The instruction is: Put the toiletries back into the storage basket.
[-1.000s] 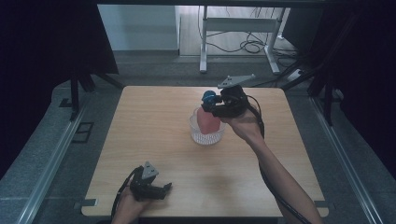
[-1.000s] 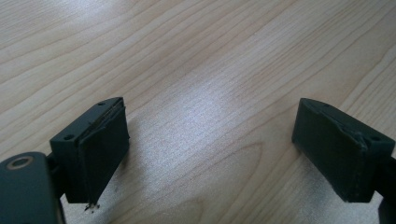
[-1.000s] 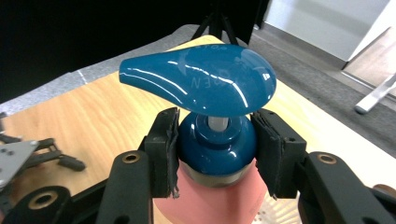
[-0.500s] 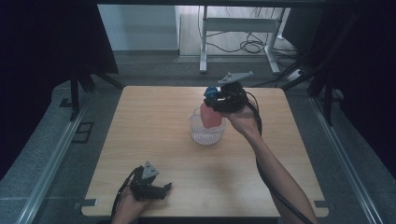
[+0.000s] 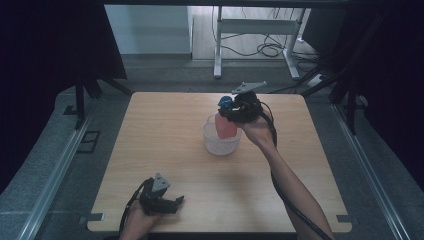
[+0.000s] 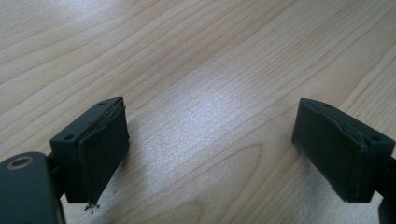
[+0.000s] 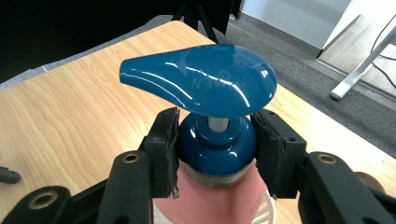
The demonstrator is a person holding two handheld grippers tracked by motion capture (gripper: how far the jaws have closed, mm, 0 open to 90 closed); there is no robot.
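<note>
A pink pump bottle [image 5: 226, 128] with a blue pump head [image 7: 205, 84] hangs upright, its lower part inside a white perforated basket [image 5: 221, 144] at the middle of the wooden table. My right gripper [image 5: 231, 109] is shut on the bottle's blue collar [image 7: 217, 144], one pad on each side. The basket's rim [image 7: 270, 211] shows just below the bottle. Near the table's front left edge, my left gripper [image 5: 177, 201] lies low over the wood. Its jaws stand open, and bare wood lies between its pads [image 6: 103, 144].
The table [image 5: 150, 130] has free wood to the left and front of the basket. Beyond its far edge are grey floor, a white desk frame [image 5: 255, 30] and cables. Dark curtains hang at both sides.
My right hand has come down with the bottle, lowering it into the basket. The left gripper has stayed where it was.
</note>
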